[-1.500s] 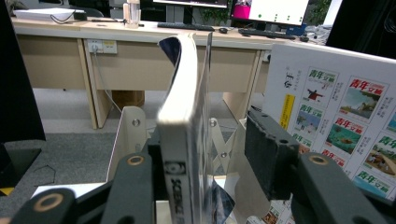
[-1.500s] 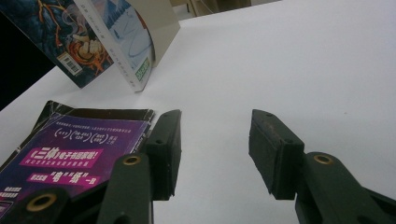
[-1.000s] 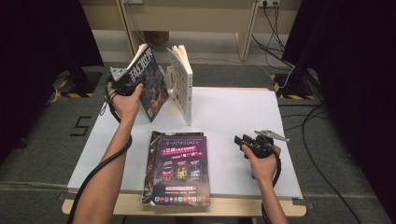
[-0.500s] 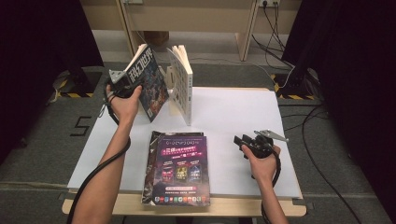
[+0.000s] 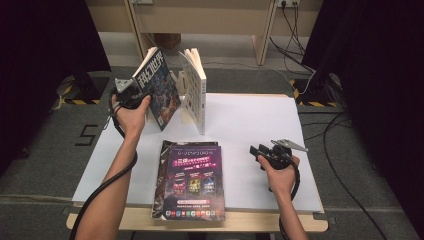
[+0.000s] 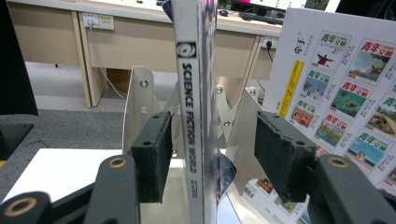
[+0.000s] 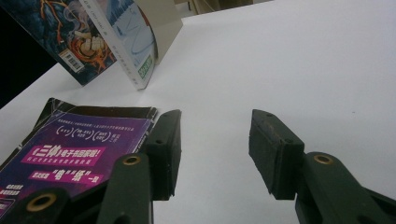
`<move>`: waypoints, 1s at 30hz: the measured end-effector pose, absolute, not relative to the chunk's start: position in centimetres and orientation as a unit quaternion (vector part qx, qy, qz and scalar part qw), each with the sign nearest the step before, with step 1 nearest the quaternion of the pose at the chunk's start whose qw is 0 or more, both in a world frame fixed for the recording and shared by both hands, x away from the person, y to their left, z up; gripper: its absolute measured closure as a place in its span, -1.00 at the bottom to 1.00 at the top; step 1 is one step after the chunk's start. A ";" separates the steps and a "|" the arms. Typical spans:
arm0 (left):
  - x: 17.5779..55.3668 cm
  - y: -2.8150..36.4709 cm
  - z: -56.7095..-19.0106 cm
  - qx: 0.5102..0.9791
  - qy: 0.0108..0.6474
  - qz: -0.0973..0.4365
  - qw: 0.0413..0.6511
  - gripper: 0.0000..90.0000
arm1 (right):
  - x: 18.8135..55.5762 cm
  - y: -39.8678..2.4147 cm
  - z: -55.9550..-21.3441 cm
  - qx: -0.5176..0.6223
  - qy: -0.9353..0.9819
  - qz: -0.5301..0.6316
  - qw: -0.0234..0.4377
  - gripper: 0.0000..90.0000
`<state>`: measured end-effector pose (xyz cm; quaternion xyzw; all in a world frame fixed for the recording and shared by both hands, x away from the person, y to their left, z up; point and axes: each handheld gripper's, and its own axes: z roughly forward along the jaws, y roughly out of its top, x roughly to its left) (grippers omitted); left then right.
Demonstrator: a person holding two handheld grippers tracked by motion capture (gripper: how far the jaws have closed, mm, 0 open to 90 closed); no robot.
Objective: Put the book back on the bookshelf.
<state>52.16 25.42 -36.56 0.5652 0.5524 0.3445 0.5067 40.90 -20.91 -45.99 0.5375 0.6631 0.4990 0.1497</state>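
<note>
My left claw [image 6: 210,154] has just been spreading; the science fiction magazine [image 6: 196,116] stands between its pads, neither pressing its spine. That magazine sits tilted in the metal book rack [image 5: 186,95] at the table's [image 5: 250,120] far edge, just beside a white magazine [image 5: 196,87] in the next slot. My right claw [image 7: 212,149] hangs spread and empty over bare table, near the purple magazine stack [image 5: 192,180].

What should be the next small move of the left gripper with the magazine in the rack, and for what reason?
Probably draw the left gripper straight back from the magazine. Its jaws have just been opening: the spine stands between the pads with a gap on each side, and the magazine already leans in the metal rack beside the white magazine. The release looks done.
</note>
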 end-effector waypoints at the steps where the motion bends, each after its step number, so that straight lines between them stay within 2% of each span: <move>1: 52.1 25.4 -36.6 0.565 0.553 0.342 0.507 0.01 | 40.9 -20.9 -46.0 0.537 0.663 0.499 0.149 0.21; 23: 49.4 26.2 -37.6 0.581 0.557 0.318 0.502 -0.11 | 40.9 -20.6 -46.0 0.537 0.665 0.497 0.149 0.21; 30: 48.6 26.6 -38.0 0.583 0.556 0.327 0.493 -0.19 | 40.9 -20.6 -45.9 0.538 0.664 0.497 0.149 0.21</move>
